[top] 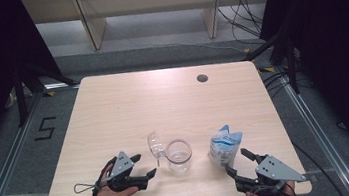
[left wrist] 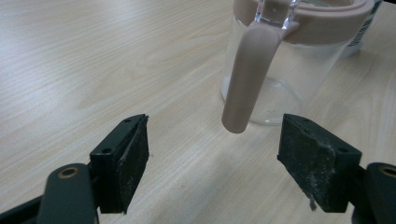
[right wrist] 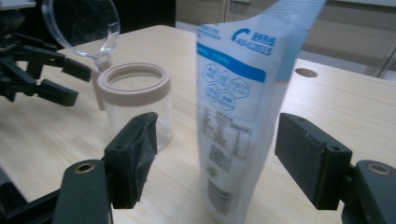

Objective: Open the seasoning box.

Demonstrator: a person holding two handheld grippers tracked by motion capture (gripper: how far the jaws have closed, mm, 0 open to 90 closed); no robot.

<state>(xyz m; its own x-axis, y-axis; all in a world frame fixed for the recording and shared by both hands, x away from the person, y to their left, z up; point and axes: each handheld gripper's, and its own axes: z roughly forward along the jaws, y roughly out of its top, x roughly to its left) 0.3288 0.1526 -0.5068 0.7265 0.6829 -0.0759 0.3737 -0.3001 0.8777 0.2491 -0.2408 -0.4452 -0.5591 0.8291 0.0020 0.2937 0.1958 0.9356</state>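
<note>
A clear jar (top: 178, 157) with a pale pink rim stands near the table's front edge, its clear hinged lid (top: 155, 144) swung open to the left. Seen from the left gripper view, the jar (left wrist: 289, 60) has a pink strap (left wrist: 247, 79) hanging down its side. A white and blue stand-up pouch (top: 224, 145) is upright right of the jar. My left gripper (top: 143, 166) is open just left of the jar, holding nothing. My right gripper (top: 238, 163) is open just before the pouch (right wrist: 240, 107), with one jaw on each side of it and neither touching it.
The light wood table (top: 163, 104) has a round cable hole (top: 202, 78) at the back right. Beyond it are wooden shelf legs (top: 92, 22) and loose cables (top: 241, 4) on the floor. Dark curtains flank both sides.
</note>
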